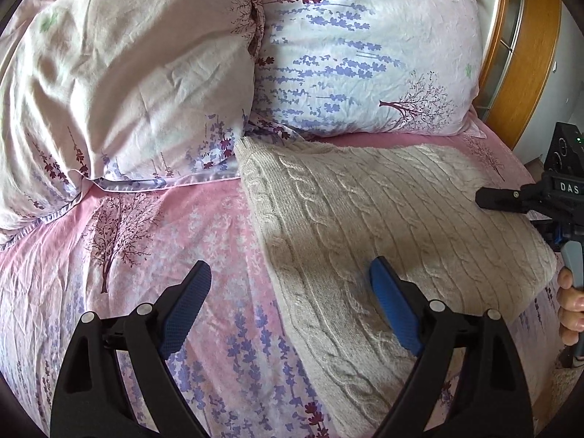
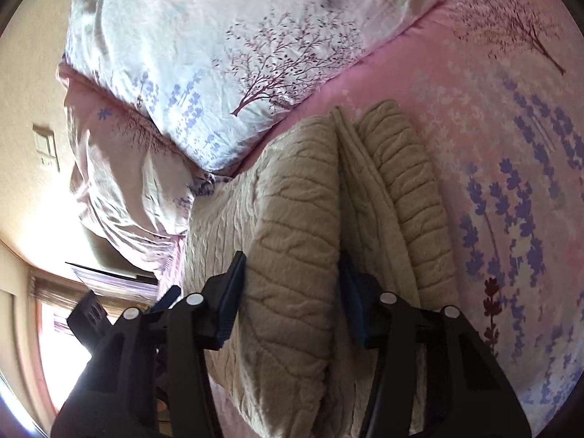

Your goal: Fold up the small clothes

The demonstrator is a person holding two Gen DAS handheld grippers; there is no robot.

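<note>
A cream cable-knit sweater (image 1: 365,219) lies folded on the pink floral bed sheet (image 1: 146,255), just below the pillows. My left gripper (image 1: 292,277) hovers open over the sweater's left edge, with one blue-padded finger above the sheet and the other above the knit, nothing between them. In the right wrist view my right gripper (image 2: 294,259) straddles a thick fold of the sweater (image 2: 292,219), both pads pressed against the fabric. A second ribbed fold (image 2: 401,182) lies beside it on the right. In the left wrist view one finger (image 1: 500,197) of the right gripper rests on the sweater's right edge.
Two floral pillows (image 1: 127,91) (image 1: 365,54) lean at the head of the bed, touching the sweater's far edge. A wooden headboard (image 1: 525,54) rises at the far right. A person's hand (image 1: 573,303) holds the right gripper's handle. Open pink sheet (image 2: 511,182) lies beside the sweater.
</note>
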